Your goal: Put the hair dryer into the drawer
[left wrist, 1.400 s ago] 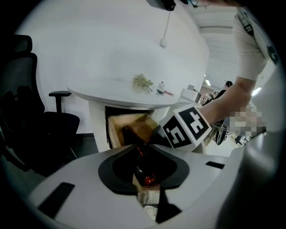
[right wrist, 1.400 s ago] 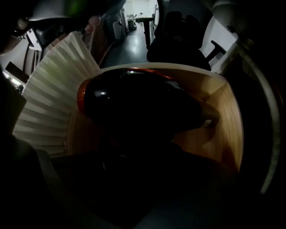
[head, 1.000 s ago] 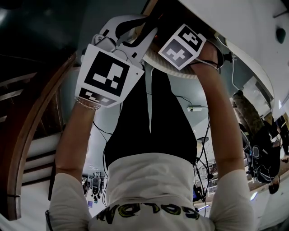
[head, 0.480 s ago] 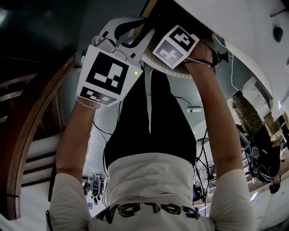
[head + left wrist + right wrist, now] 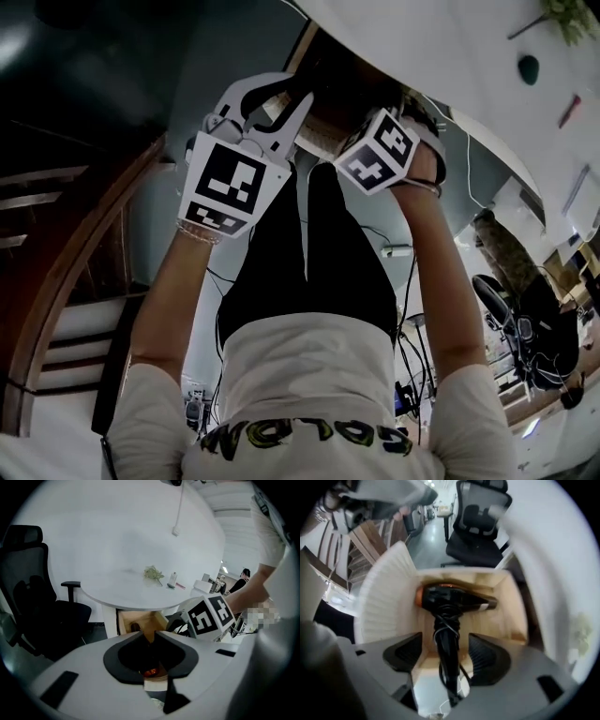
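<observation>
A black hair dryer (image 5: 450,599) with an orange rear lies inside the open wooden drawer (image 5: 501,616), cord wound round its handle (image 5: 447,653). My right gripper (image 5: 446,641) hangs straight above it. Its jaws have just been opening and stand wide, with the handle below the gap and neither pad touching it. The tips of my left gripper (image 5: 152,637) meet with nothing held; a bit of orange and wood shows through the gap behind them. From the left gripper view the drawer (image 5: 140,623) sits under the white table, with the right gripper's marker cube (image 5: 211,616) beside it.
The round white table (image 5: 117,588) overhangs the drawer and carries a green sprig (image 5: 152,573) and a small bottle (image 5: 172,579). A white ribbed panel (image 5: 386,592) borders the drawer's left. Black office chairs (image 5: 33,602) (image 5: 480,522) stand close by.
In the head view both grippers have drawn back from the drawer. The right gripper's marker cube has turned and looks smaller.
</observation>
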